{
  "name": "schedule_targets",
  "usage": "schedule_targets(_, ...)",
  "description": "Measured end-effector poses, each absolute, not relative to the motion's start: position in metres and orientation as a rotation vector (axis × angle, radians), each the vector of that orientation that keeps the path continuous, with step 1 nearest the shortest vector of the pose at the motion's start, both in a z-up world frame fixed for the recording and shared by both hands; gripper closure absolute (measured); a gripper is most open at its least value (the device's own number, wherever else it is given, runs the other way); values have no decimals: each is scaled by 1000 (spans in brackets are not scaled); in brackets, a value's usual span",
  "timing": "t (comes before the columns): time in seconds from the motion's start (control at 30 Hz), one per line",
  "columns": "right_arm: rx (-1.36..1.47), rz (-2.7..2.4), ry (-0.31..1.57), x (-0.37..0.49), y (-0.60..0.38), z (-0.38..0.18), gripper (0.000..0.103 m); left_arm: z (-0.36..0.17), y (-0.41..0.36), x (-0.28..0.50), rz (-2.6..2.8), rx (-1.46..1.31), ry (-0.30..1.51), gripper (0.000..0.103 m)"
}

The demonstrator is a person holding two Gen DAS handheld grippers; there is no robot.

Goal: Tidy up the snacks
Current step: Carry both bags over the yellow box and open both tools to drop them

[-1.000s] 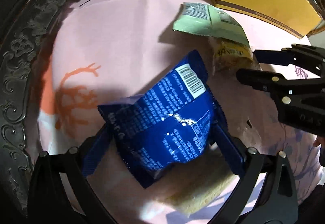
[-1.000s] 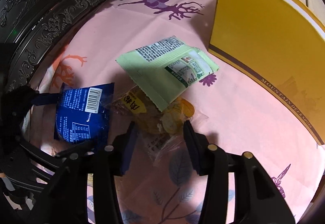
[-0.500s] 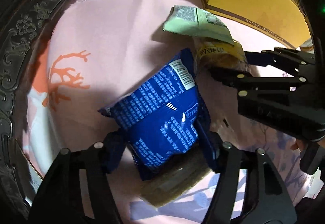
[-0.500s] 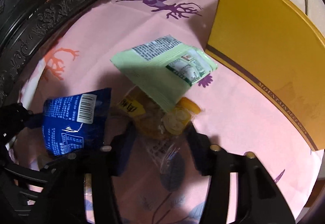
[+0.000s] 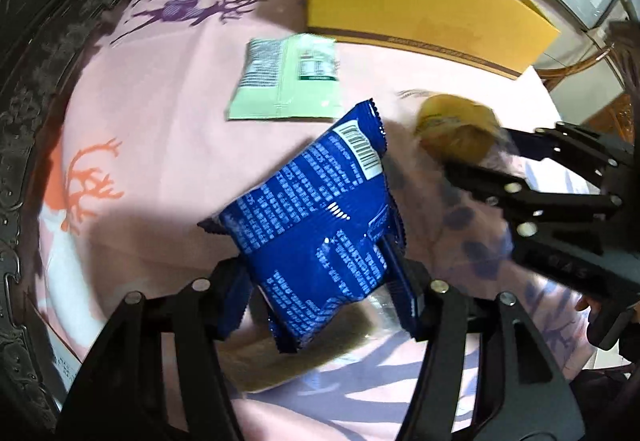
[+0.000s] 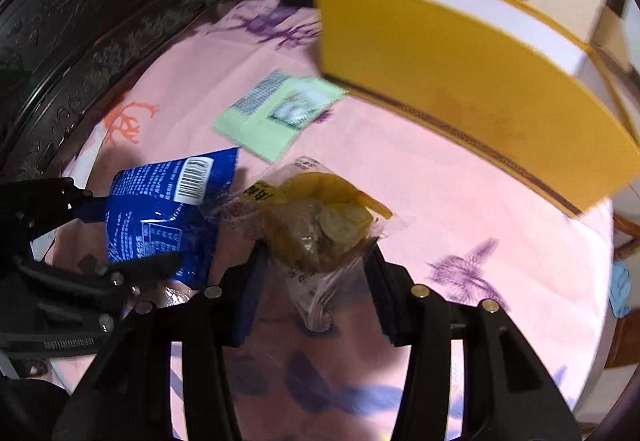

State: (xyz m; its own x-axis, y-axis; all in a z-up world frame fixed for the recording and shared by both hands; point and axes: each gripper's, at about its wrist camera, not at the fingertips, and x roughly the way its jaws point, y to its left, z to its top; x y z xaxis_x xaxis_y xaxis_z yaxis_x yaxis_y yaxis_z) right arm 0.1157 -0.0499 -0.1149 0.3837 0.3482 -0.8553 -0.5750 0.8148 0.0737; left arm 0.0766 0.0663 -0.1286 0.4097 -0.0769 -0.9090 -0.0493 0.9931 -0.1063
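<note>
My left gripper (image 5: 320, 281) is shut on a blue snack packet (image 5: 320, 217) and holds it above the pink cloth; the packet also shows in the right wrist view (image 6: 160, 217). My right gripper (image 6: 316, 261) is shut on a clear bag of yellow snacks (image 6: 316, 225), lifted off the cloth; the bag also shows in the left wrist view (image 5: 456, 129). A pale green packet (image 5: 288, 77) lies flat on the cloth, also seen in the right wrist view (image 6: 276, 113). An open yellow box (image 6: 460, 81) stands behind it, also in the left wrist view (image 5: 420, 5).
A pink cloth with deer prints (image 5: 152, 101) covers the table. A dark carved wooden rim (image 5: 36, 81) curves along the left side. A flat tan packet (image 5: 272, 365) lies on the cloth under the left gripper.
Both grippers have lifted their packets off the cloth and risen. The yellow snack bag has come out from under the green packet, which now lies alone.
</note>
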Motion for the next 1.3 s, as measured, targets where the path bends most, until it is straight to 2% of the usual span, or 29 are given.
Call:
schedule_targets(0.3, -129, 451, 927, 128, -115, -71, 54, -82, 37, 111, -57, -139, 1061, 43)
schedule_targets(0.7, -37, 327, 757, 198, -160, 14, 54, 7, 3, 229, 1, -142, 881, 42)
schedule_targets(0.9, -3, 291, 758, 235, -166, 24, 54, 14, 1, 274, 26, -165, 886, 42)
schedule_targets(1.17, -19, 276, 765, 267, -165, 25, 54, 11, 1, 295, 26, -160, 897, 42)
schedule_targets(1.3, -8, 273, 772, 276, -163, 25, 53, 8, 6, 304, 38, -166, 920, 37)
